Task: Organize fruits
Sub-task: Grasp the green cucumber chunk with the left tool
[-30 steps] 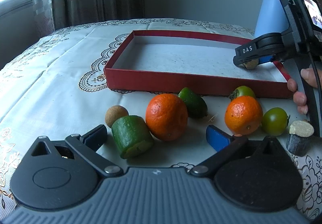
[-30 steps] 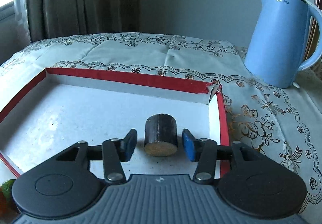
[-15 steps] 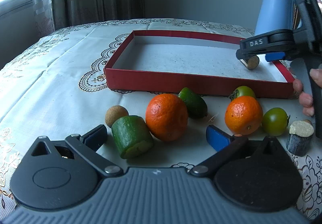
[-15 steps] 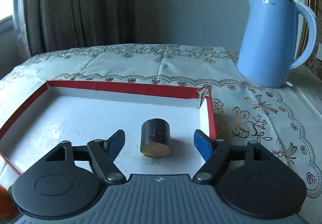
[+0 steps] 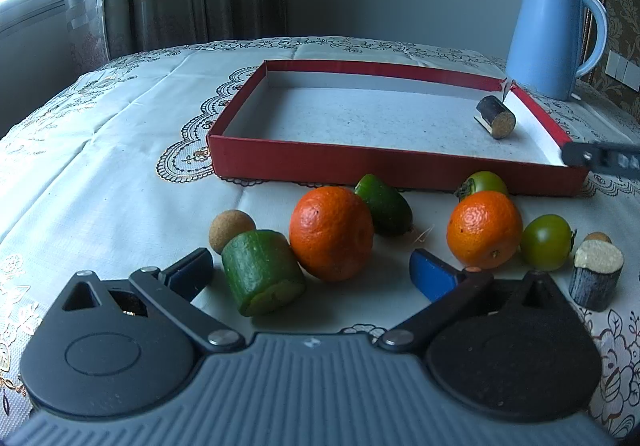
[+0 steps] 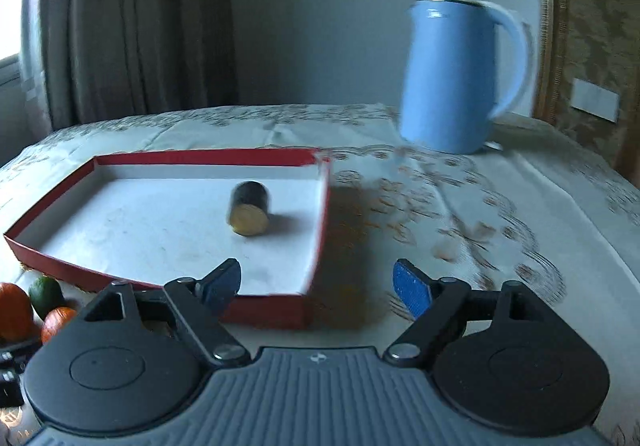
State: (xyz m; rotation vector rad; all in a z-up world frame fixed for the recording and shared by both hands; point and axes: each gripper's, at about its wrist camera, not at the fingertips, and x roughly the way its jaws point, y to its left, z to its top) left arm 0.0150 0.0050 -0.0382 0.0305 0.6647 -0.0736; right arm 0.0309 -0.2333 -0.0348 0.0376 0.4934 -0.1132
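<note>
So the dark cut chunk [image 5: 495,121] is left lying inside the red tray [image 5: 392,167], by its far right corner. The right gripper [image 6: 318,282] fingers have just been opening, nothing between them. The left gripper [image 5: 312,266] fingers are spread around an orange [image 5: 331,233], probably lined up next.

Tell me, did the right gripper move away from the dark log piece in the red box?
Yes. The right gripper, jaws just opening and empty, backed away from the dark log piece toward the red box's near corner.
</note>
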